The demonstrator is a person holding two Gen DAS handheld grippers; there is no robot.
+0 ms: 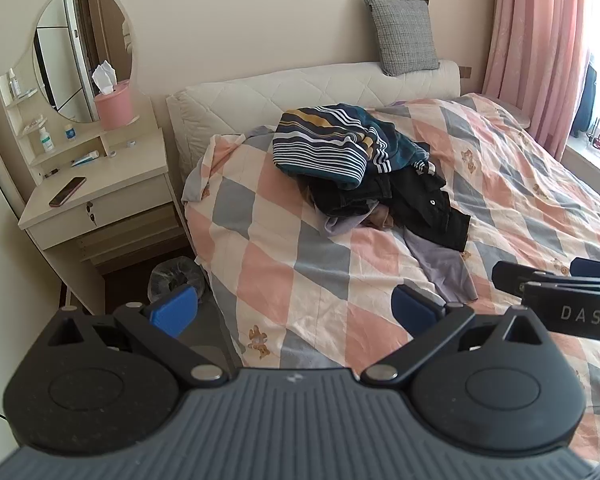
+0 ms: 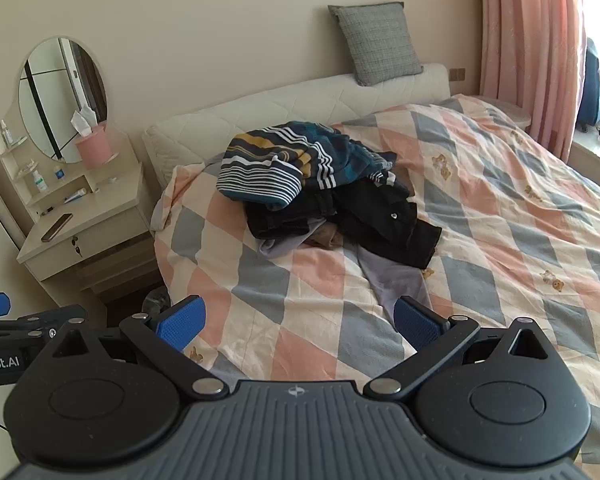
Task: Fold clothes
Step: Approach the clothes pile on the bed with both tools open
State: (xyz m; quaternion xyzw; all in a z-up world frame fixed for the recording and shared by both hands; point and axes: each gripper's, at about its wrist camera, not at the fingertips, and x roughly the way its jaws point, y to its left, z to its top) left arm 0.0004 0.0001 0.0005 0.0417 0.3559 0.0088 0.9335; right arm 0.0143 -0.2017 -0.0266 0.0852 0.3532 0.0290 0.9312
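Lay in a loose heap (image 1: 364, 176) on the bed (image 1: 284, 264), near the headboard: a striped top (image 1: 324, 144) uppermost, black garments (image 1: 416, 204) beneath, a grey-lilac piece (image 1: 440, 268) trailing toward the foot. None of it looked folded.

Hovered short of the heap, left gripper (image 1: 294, 312) and right gripper (image 2: 300, 322), both with jaws spread wide and holding nothing.

Might have gone wrong in the picking: layers tangled, so a pinch on the striped top could well have dragged the black pieces along, or caught the checked duvet cover (image 1: 260, 248) with the cloth. Might also have slid garments off the near edge of the bed, toward the floor by the dresser.

Held tissues, the pink tub (image 1: 113, 106) on the dresser (image 1: 100, 196). Stood beside the bed on the floor, a bin lined with clear plastic (image 1: 176, 280); contents could not be told.
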